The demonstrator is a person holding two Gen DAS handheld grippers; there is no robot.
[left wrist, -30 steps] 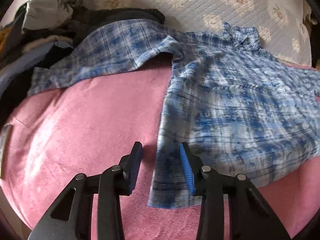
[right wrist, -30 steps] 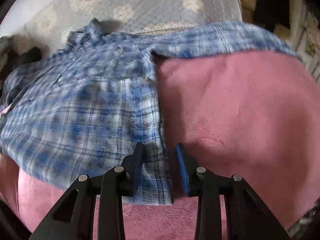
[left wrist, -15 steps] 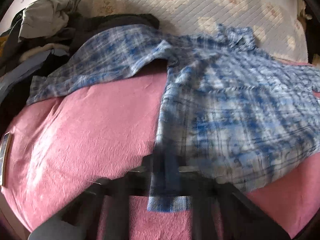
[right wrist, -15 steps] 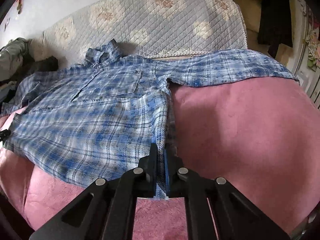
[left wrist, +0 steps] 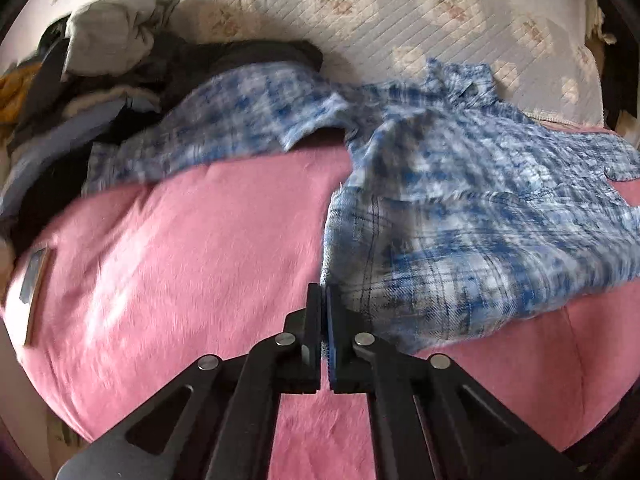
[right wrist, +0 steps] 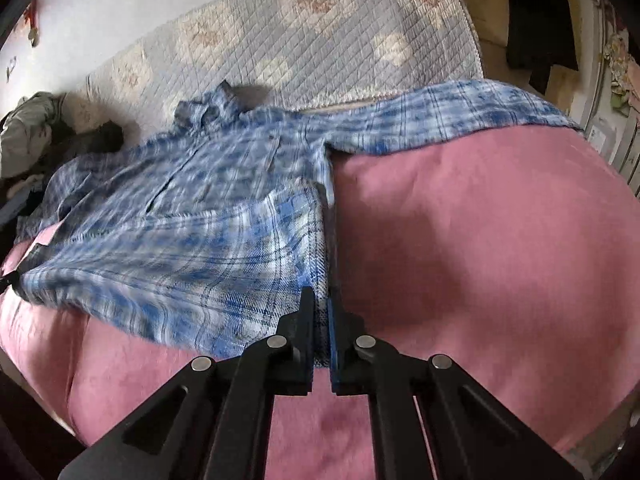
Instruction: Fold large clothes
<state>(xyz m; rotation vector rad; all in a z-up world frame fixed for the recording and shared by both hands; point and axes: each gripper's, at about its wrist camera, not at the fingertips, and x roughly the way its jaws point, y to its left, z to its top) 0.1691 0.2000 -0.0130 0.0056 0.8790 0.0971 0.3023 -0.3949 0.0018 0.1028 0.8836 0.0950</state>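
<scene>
The blue plaid shirt (left wrist: pixel 460 216) lies spread on the pink blanket (left wrist: pixel 180 260), collar toward the quilted cover (left wrist: pixel 400 12) at the top of the frame, so its long axis runs from the bottom of each picture up toward that cover. The left gripper (left wrist: pixel 323 304) has its jaws pinched tight on the hem corner at one side seam, with the body of the shirt stretching away to the upper right of its view. The right gripper (right wrist: pixel 322 312) is likewise clamped on the opposite hem corner (right wrist: pixel 320 300), with the shirt fanning to the upper left. Each hand thus holds its own near corner, and the likely fold carries the hem up along that axis toward the collar (right wrist: pixel 208 108). The cloth looks soft, thin and limp, blurred near both grips and lifted a little at the hem. One sleeve (right wrist: pixel 460 112) trails toward the upper right of the right view, the other (left wrist: pixel 208 120) toward a clothes pile (left wrist: pixel 80 72) at the upper left.
</scene>
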